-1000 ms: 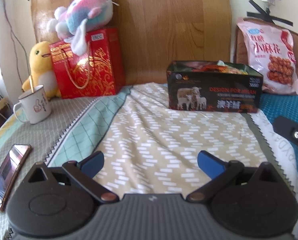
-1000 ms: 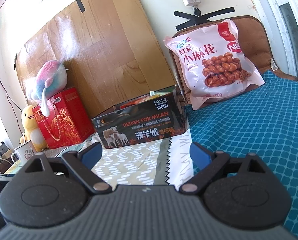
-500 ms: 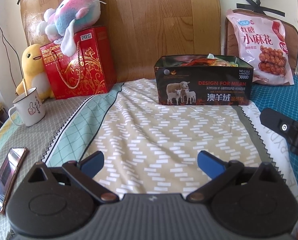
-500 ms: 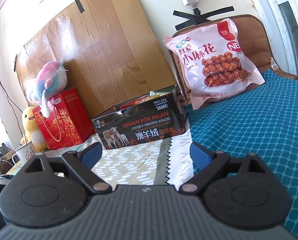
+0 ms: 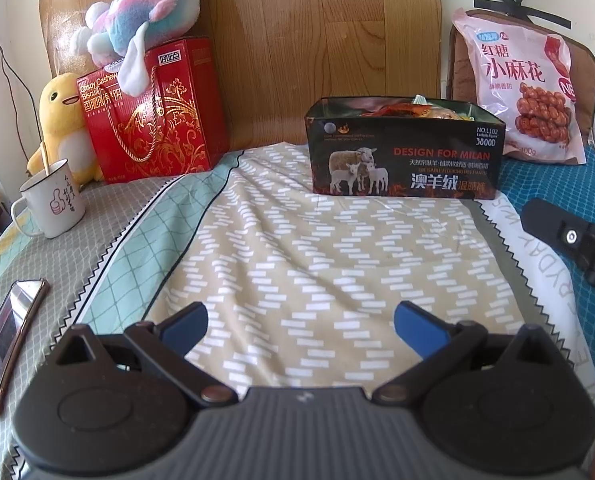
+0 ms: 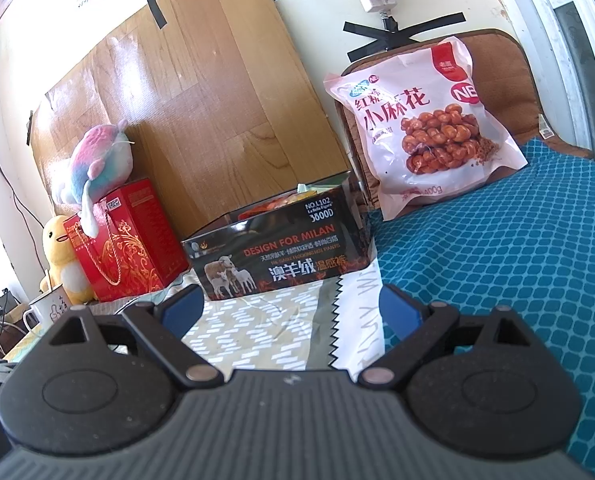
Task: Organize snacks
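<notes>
A black open-topped box [image 5: 403,152] printed with sheep stands at the back of the patterned cloth, with snack packets showing inside it. It also shows in the right wrist view [image 6: 277,252]. A pink bag of fried twists [image 5: 521,92] leans upright on a brown cushion at the back right, also in the right wrist view [image 6: 421,124]. My left gripper [image 5: 299,326] is open and empty over the cloth, well short of the box. My right gripper [image 6: 291,310] is open and empty, low over the cloth's right edge.
A red gift bag [image 5: 153,112] with a pastel plush on top, a yellow duck plush [image 5: 61,120] and a white mug [image 5: 51,204] stand at the back left. A phone [image 5: 7,332] lies at the left edge. The right gripper's body [image 5: 573,240] shows at right.
The left wrist view has swung right, so the box and pink bag sit more centred. The right gripper has barely moved. Both stay open.
</notes>
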Tool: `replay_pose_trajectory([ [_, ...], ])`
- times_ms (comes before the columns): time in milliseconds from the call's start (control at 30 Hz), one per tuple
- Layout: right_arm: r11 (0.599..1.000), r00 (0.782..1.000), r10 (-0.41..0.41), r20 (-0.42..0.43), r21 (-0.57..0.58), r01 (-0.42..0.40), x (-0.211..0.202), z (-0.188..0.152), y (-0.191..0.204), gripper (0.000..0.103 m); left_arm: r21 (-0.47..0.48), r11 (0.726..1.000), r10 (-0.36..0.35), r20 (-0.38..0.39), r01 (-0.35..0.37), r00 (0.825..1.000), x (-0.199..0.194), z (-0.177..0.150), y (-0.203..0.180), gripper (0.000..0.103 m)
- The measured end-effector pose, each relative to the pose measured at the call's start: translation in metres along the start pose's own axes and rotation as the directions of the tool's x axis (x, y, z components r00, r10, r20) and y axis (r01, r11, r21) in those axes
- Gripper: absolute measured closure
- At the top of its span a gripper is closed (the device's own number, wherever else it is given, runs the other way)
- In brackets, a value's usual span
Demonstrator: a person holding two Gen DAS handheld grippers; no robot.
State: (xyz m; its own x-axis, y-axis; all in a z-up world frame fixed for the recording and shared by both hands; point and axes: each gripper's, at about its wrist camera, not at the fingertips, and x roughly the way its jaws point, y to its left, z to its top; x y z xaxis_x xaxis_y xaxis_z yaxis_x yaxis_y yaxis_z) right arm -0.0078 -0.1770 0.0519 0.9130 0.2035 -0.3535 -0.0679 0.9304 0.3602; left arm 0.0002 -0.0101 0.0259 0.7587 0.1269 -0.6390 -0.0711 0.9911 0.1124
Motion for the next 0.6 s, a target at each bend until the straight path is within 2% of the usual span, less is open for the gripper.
replay_pose_trajectory([
  [600,1.0,1.0,-0.005,0.004,0.01,0.005,-0.0009,0.0008,-0.0001,0.007,0.006,1.0,-0.018,-0.026,0.018,1.0,0.0007,-0.0061,-0.0024,0.0],
])
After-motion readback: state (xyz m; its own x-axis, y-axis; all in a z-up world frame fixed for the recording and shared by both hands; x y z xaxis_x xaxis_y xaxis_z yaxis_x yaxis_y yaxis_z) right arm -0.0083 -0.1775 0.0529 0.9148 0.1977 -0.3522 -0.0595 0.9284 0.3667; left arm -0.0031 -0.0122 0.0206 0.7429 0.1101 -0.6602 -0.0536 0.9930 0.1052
